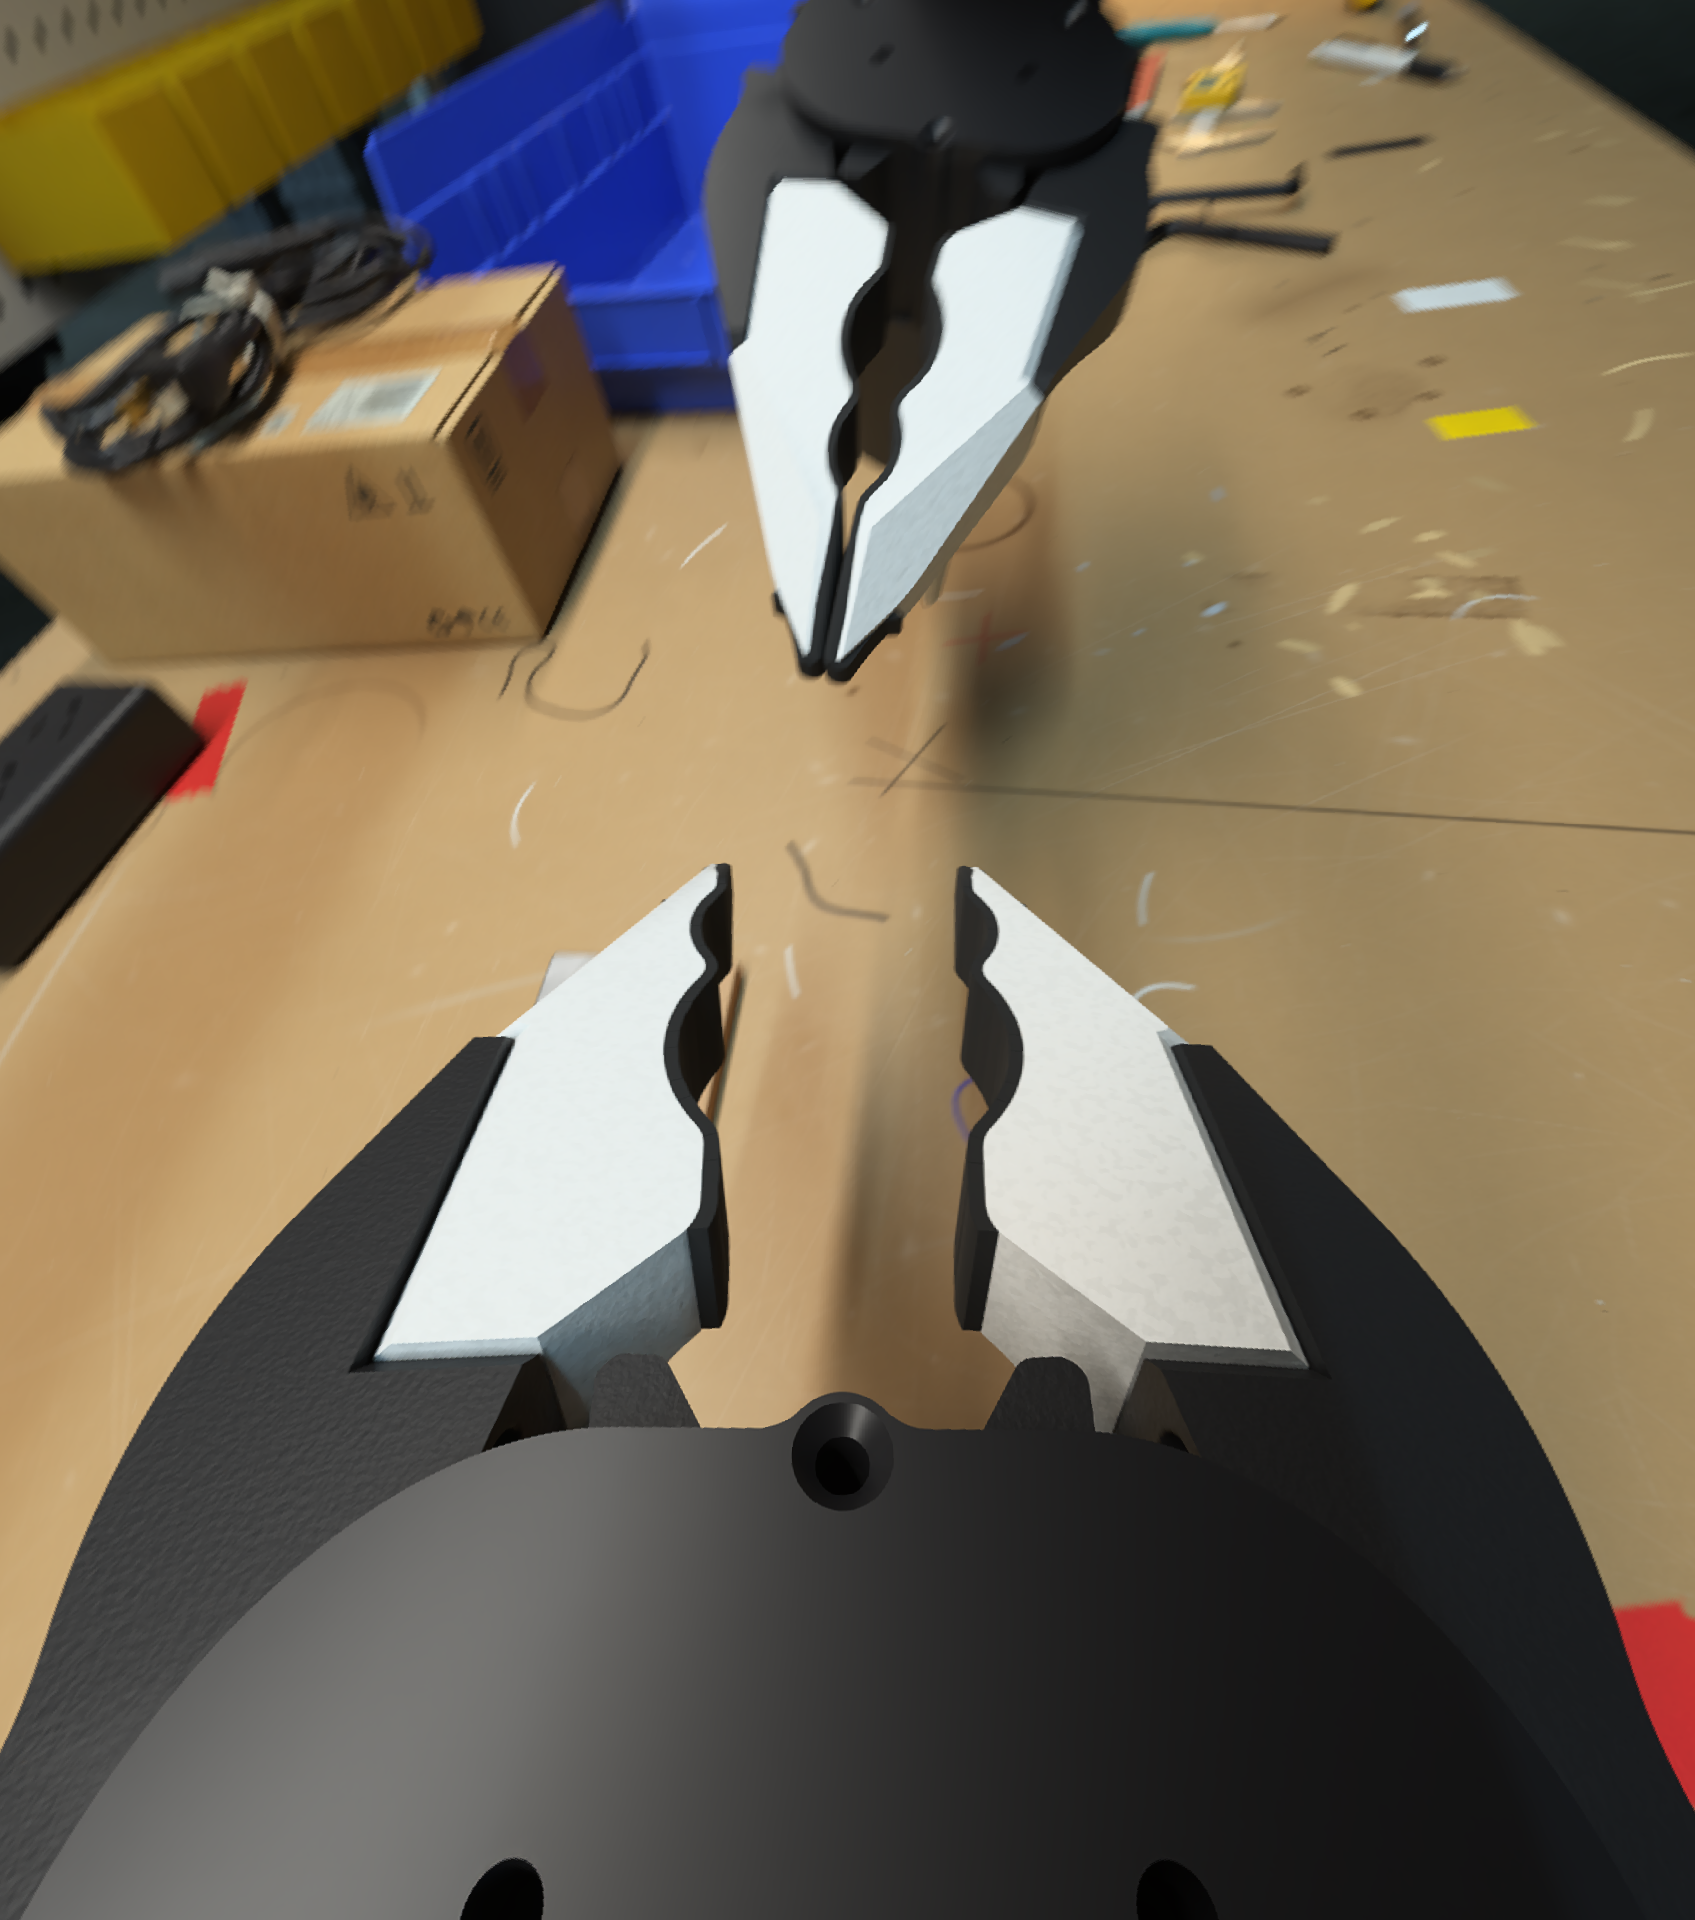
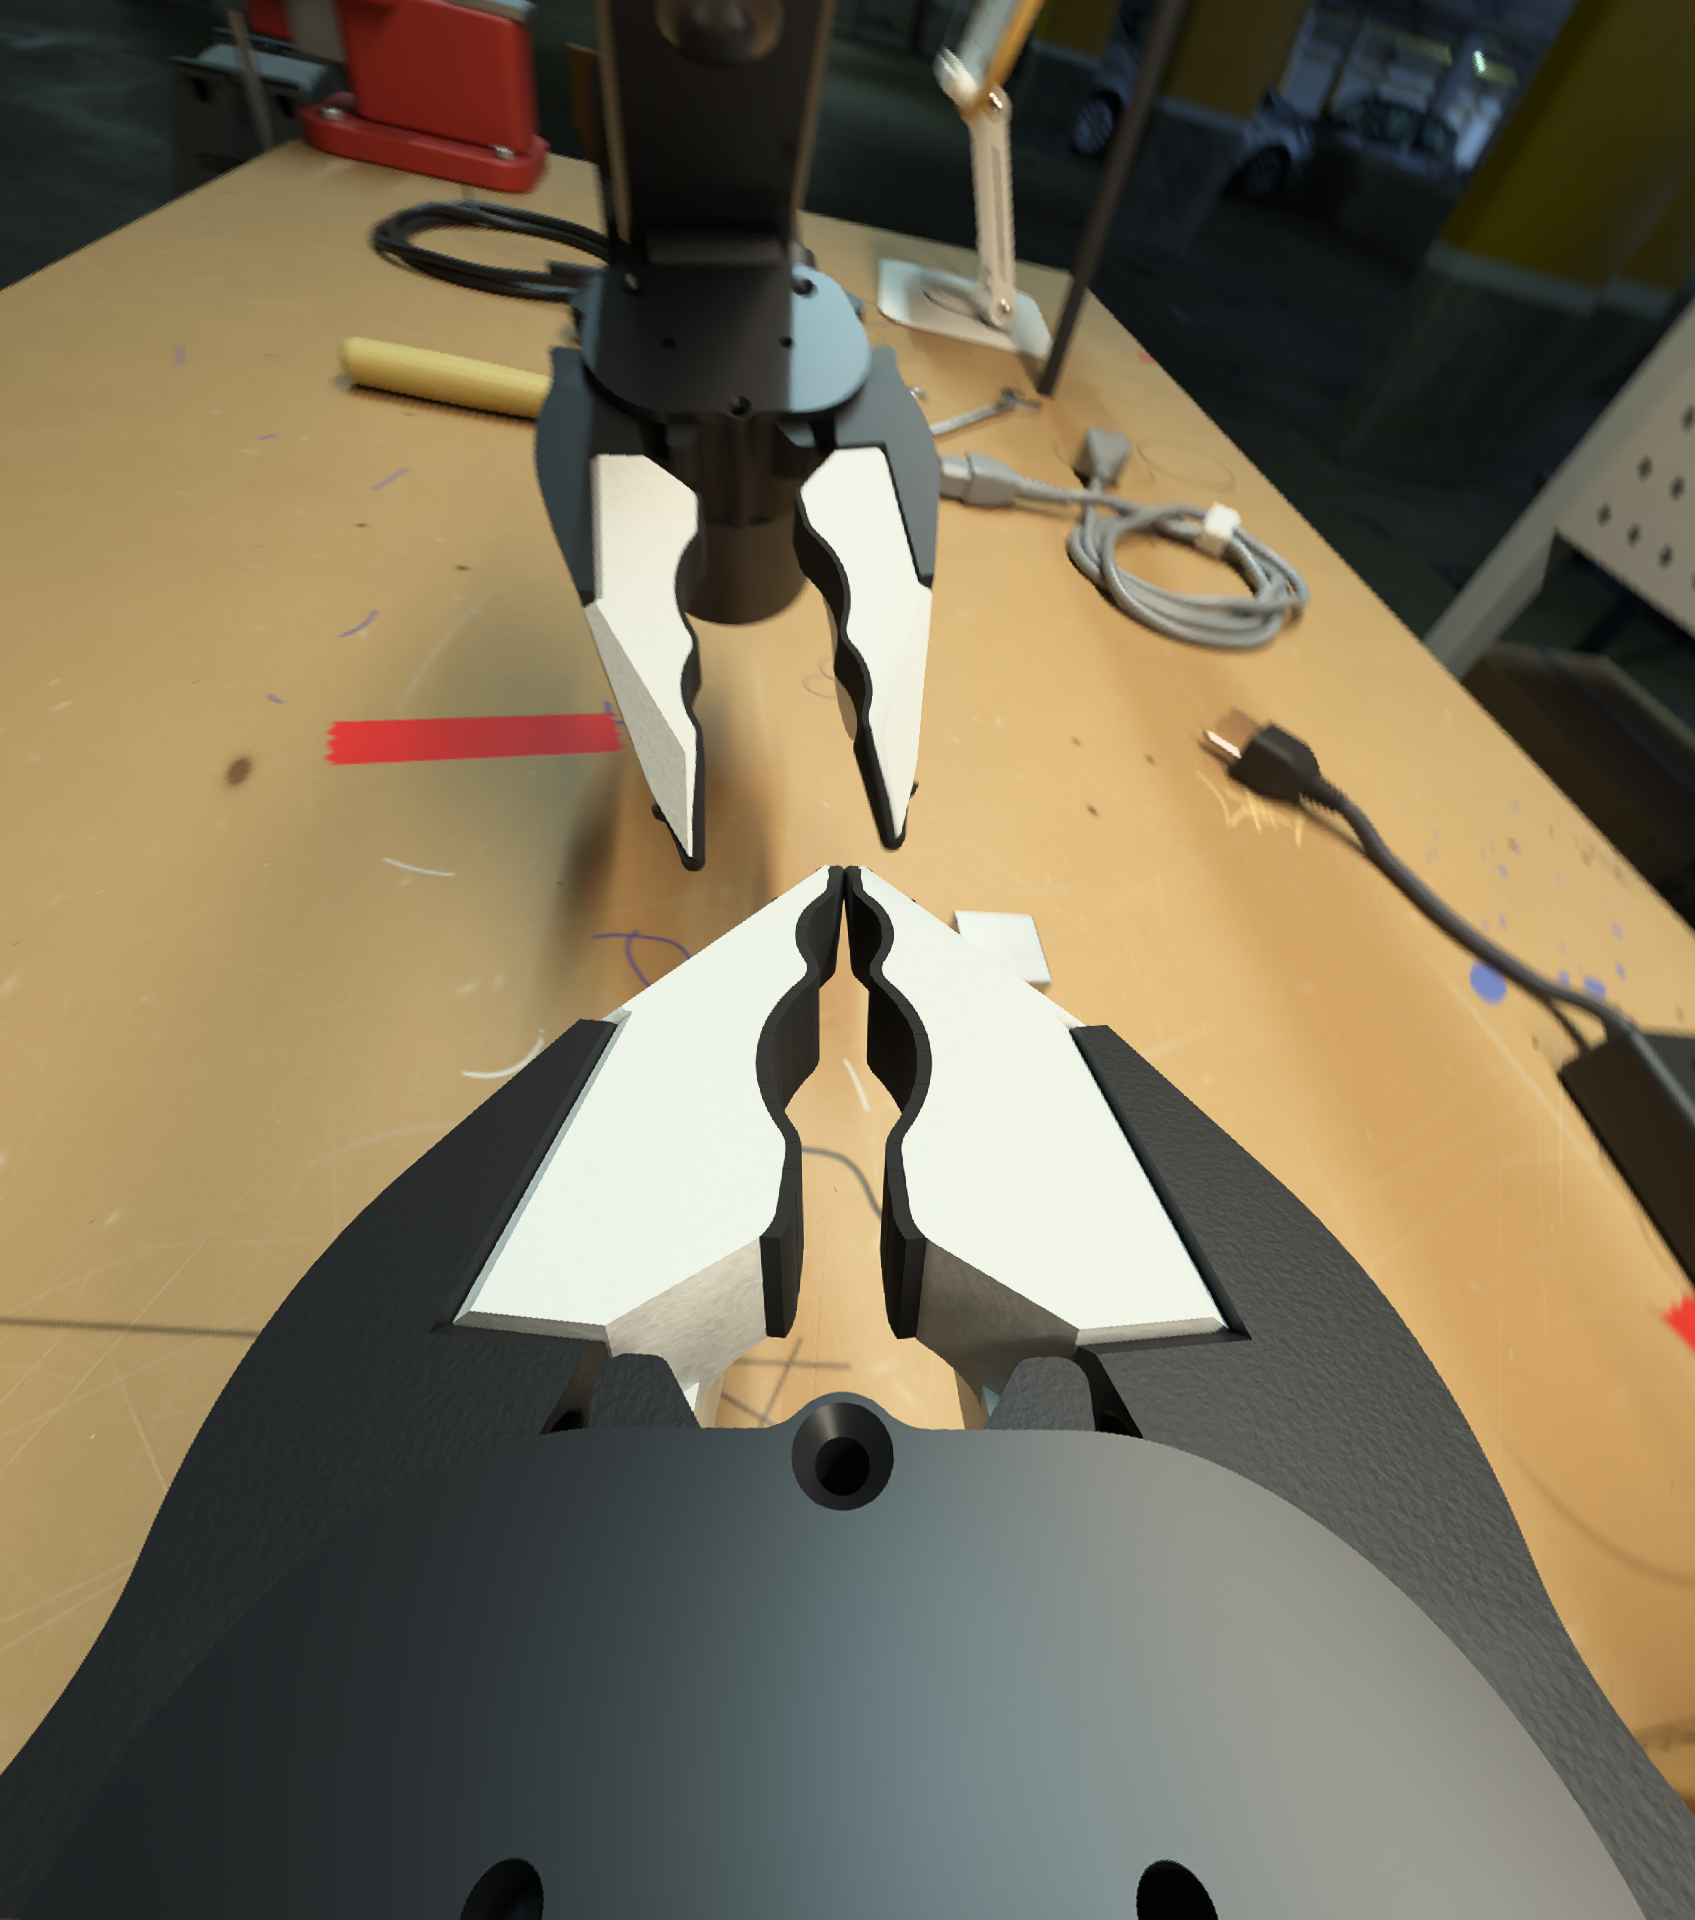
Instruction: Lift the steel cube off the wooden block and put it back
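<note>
Pale grey and square-cornered, a small piece that I take for the steel cube peeks out just right of the right gripper tips, mostly hidden. No wooden block can be made out on the scuffed tan workbench. The right gripper's white, scallop-edged fingers are pressed together on nothing, and the left gripper facing it is spread and empty. If steel, the cube should be heavy, rigid and slick, so its flat opposite faces seem the safest hold.
</note>
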Action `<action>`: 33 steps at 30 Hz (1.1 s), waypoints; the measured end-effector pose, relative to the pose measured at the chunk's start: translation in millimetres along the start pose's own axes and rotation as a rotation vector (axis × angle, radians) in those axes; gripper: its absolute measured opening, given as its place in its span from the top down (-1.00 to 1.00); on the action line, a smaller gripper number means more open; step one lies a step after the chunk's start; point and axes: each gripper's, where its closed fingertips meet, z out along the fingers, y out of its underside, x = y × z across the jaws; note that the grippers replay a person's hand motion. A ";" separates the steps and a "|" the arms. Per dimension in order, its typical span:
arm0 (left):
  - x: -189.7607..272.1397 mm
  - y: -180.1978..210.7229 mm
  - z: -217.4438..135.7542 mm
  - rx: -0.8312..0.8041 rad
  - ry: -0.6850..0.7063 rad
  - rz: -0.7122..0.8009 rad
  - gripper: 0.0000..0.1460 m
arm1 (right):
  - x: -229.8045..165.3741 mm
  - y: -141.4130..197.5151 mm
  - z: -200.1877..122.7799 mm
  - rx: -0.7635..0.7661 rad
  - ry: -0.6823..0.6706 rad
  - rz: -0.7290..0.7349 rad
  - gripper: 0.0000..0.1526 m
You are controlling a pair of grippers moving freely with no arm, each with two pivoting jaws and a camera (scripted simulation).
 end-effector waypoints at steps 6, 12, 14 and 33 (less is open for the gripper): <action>-47.0 24.3 -2.8 -0.148 -0.042 -0.106 0.08 | 31.1 20.9 -1.9 -0.066 0.082 0.184 1.00; -60.2 42.0 15.8 -0.309 0.100 -0.091 0.06 | 42.9 33.5 -3.0 -0.108 0.118 0.233 1.00; -59.2 50.2 22.5 -0.372 0.133 -0.073 0.14 | 44.3 35.6 -3.2 -0.118 0.120 0.241 1.00; -61.4 23.1 19.0 -0.039 0.152 -0.258 0.61 | 49.2 37.6 -4.2 -0.105 0.116 0.294 1.00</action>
